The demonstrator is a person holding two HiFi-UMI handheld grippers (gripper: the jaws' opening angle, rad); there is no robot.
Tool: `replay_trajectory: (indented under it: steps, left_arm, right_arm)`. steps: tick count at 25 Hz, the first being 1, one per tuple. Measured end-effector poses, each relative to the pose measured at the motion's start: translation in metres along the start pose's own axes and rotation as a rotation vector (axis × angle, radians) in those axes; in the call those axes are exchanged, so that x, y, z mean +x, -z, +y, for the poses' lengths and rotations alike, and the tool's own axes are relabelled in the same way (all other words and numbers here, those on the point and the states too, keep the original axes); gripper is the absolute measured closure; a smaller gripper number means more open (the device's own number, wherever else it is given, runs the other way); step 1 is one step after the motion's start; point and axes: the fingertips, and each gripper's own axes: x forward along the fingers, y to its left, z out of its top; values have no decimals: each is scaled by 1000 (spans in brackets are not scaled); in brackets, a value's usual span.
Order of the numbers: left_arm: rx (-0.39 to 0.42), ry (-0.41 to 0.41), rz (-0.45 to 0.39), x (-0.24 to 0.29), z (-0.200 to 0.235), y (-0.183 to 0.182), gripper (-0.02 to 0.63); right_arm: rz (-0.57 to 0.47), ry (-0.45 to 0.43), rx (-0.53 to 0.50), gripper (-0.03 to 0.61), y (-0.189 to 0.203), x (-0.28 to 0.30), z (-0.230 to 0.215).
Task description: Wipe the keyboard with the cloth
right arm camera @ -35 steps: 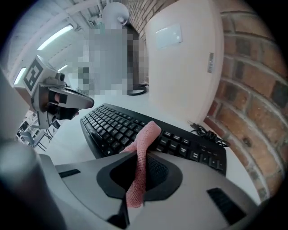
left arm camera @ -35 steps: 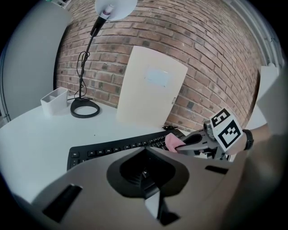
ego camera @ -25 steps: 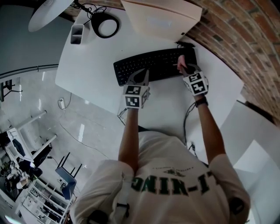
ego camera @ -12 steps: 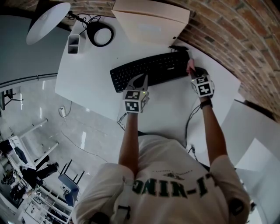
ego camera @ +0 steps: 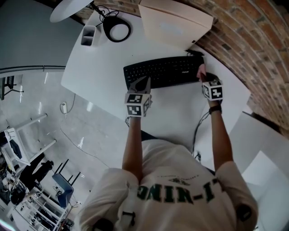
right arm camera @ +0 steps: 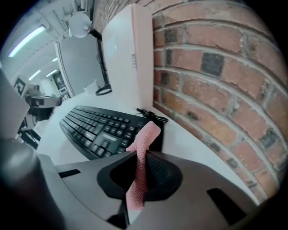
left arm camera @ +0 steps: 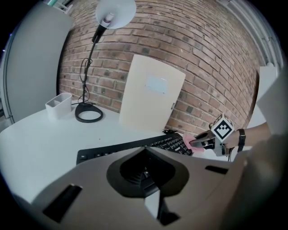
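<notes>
"Where's the cloth (right arm camera: 145,134)?"

"Clamped in the right gripper (right arm camera: 140,179), at the keyboard's (ego camera: 162,71) right end, near the brick wall (right arm camera: 216,67)."

"And the left gripper (left arm camera: 145,173)?"

"Jaws together, nothing between them, by the keyboard's near edge."

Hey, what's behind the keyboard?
A cream board stands upright by the brick wall, with a cable at the keyboard's back corner. Whatever is behind the board is covered.

looks past the left gripper (left arm camera: 150,200), jaws together with nothing between, onto a black keyboard (left arm camera: 128,147) across the white table (left arm camera: 31,134); finds the right gripper (left arm camera: 198,142) at its right end pinching a pink cloth (left arm camera: 186,139); farther back, beige panel (left arm camera: 150,96), lamp (left arm camera: 116,8) at left
</notes>
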Motion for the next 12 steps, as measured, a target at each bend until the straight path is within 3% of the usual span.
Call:
replay_trajectory:
  steps: [6,12]
  left_arm:
    - [-81,-99,-34,-37,50,15,620]
    - [-132,-190,-60,-79,96,28,620]
  right_arm:
    - [-100,-334,-171,561,-56,11,171]
    - [-74,-521,-286,561,-65,29,301]
